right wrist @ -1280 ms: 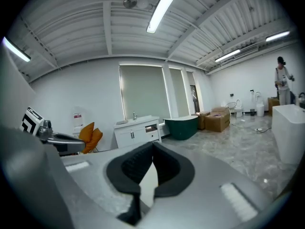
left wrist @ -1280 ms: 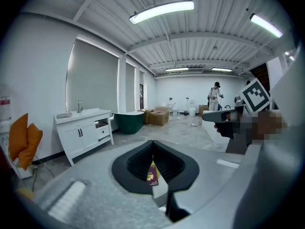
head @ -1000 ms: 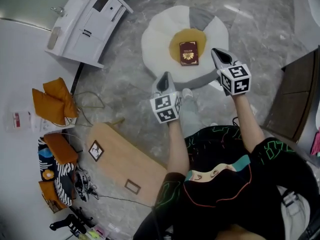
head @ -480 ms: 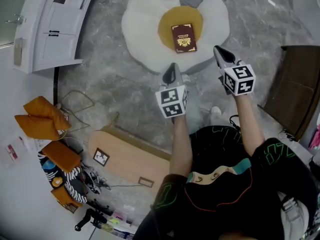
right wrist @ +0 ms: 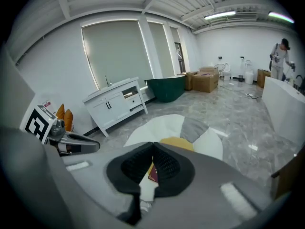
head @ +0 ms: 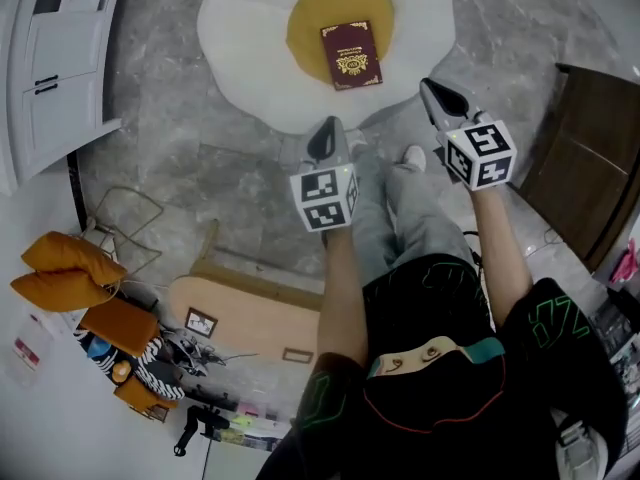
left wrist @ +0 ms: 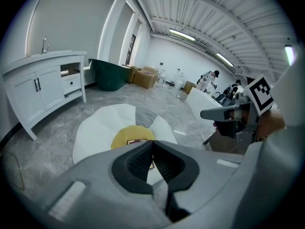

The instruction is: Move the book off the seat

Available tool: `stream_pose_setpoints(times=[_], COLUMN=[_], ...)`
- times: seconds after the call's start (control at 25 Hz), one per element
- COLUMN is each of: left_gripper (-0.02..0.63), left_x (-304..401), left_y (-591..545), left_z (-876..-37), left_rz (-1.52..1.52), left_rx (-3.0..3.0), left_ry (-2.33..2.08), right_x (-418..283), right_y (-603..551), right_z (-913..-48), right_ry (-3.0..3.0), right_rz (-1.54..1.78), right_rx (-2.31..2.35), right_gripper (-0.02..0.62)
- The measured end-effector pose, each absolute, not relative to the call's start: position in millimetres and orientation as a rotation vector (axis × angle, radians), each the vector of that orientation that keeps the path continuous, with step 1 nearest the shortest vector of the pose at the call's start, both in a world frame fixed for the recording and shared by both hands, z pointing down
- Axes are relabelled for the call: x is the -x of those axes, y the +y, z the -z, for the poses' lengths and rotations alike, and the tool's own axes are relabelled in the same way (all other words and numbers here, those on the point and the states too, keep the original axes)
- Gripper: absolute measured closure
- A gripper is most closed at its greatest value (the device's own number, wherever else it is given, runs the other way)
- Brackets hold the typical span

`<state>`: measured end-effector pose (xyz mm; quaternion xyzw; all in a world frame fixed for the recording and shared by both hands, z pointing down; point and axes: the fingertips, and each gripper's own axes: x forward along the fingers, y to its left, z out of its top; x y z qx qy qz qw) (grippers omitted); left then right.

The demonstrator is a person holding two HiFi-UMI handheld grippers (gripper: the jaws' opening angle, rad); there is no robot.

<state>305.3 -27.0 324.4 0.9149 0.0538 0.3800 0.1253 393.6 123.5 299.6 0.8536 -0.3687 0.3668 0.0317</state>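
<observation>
Book (head: 350,55): dark red, gold emblem, lies flat on yellow centre (head: 305,28) of seat (head: 250,68), slightly toward seat's right side.

L gripper (head: 327,130): jaws together, nothing btwn; tip over seat's near rim. R gripper (head: 432,92): jaws together, empty; just off seat's near-right rim.

Handling (est.): thin, prob. light, stiff cover, maybe slick. Seat looks soft, should give under a jaw. Take at the edge nearest seat's near rim, one jaw under, one on top. Must open first.

Black neon-lined shirt (head: 440,433), grey trousers (head: 405,223)
</observation>
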Motion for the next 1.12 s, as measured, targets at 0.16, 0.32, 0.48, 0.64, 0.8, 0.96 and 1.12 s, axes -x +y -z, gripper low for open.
stream_pose_setpoints(times=[0.16,0.32,0.48,0.64,0.8,0.96,1.12], left_gripper=[0.596,0.595,0.595,0.595,0.595,0.595,0.594], left_x=[-315,-338,-346,-341,-349,-363,-367], left_y=[-14,-14,-5,6,-5,-14,-17], left_z=[-381,-446,-506,-559,-598,-626,-645], left_rz=[-1.213,-1.248,-1.272,-1.338,-1.367,-1.354,-1.428], left_rx=[-2.609,-2.572,-2.487,-2.466,-2.46,-2.441,-2.397], left_ry=[0.278,0.267,0.225,0.252,0.188,0.103,0.03], right_x=[-399,-406,-401,-397,-402,-410,-412], right_y=[122,121,120,120,120,124,123], right_z=[-353,-424,-482,-531,-568,-599,-621], right_ry=[-1.138,-1.142,-1.166,-1.188,-1.188,-1.162,-1.165], right_rz=[-1.201,-1.288,-1.358,-1.386,-1.422,-1.459,-1.533], right_rx=[-2.585,-2.536,-2.492,-2.497,-2.491,-2.474,-2.405], right_gripper=[0.592,0.592,0.592,0.592,0.592,0.592,0.592])
